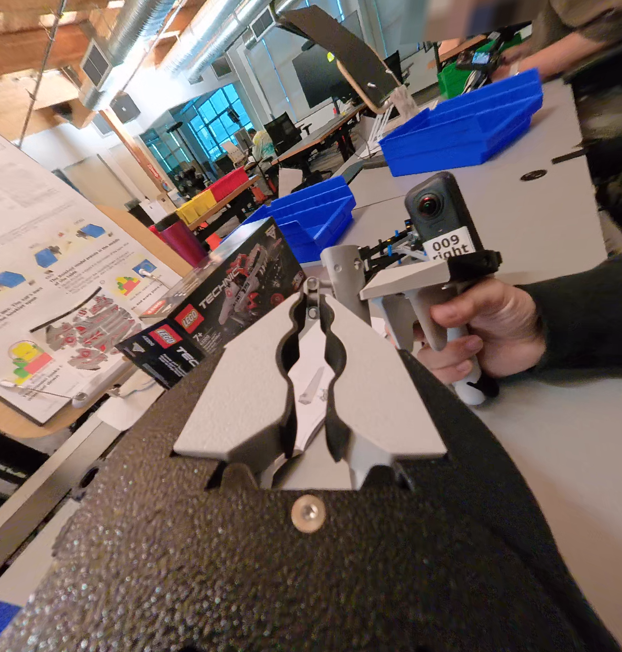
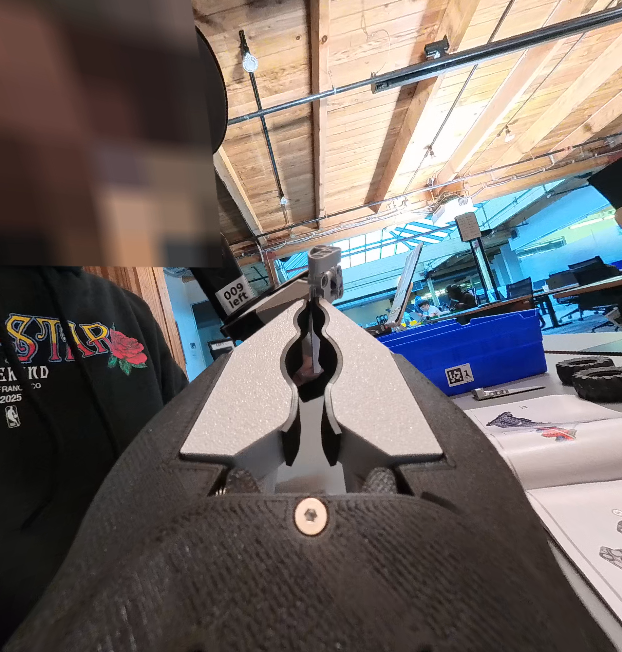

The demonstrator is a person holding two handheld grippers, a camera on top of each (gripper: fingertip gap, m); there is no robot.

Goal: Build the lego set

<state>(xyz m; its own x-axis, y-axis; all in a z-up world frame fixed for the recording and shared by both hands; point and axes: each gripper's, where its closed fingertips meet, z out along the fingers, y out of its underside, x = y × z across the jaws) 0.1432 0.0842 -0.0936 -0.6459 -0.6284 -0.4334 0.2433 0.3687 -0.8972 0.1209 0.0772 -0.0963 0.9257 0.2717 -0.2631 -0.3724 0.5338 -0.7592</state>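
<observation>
1. Two grippers meet in the air above the pale grey worktop (image 1: pixel 549 458), so this looks like a mating step: one Lego part being pressed onto another.
2. The left gripper (image 1: pixel 312 304) has its fingers drawn nearly together, pinching a small grey holed plastic Lego beam (image 1: pixel 312 286) at the very tips.
3. The right gripper (image 2: pixel 316 304) has its fingers closed on a thin light-grey Lego piece with a rounded head (image 2: pixel 324 254). A darker grey round-holed connector (image 2: pixel 332 281) sits against its side, just under the head.
4. I cannot tell whether both grippers hold one joined assembly or two separate parts. In the left wrist view the right gripper's tips lie just beside the beam.
5. To do it well:
   - Line up the holes before pushing.
   - Press along the pin's axis, not across it.
   - Keep one gripper steady as the anvil.
6. Both grips are tip-only and shallow. A sideways load would probably twist the part out, so push gently and in line.
7. Work low over the worktop, so a slipped part would fall near the open white instruction booklet (image 2: pixel 549 444) and the black rubber tyres (image 2: pixel 598 379).
8. The black printed Lego box (image 1: pixel 232 296) and the partly built black chassis (image 1: pixel 390 247) lie well clear of the join.
</observation>
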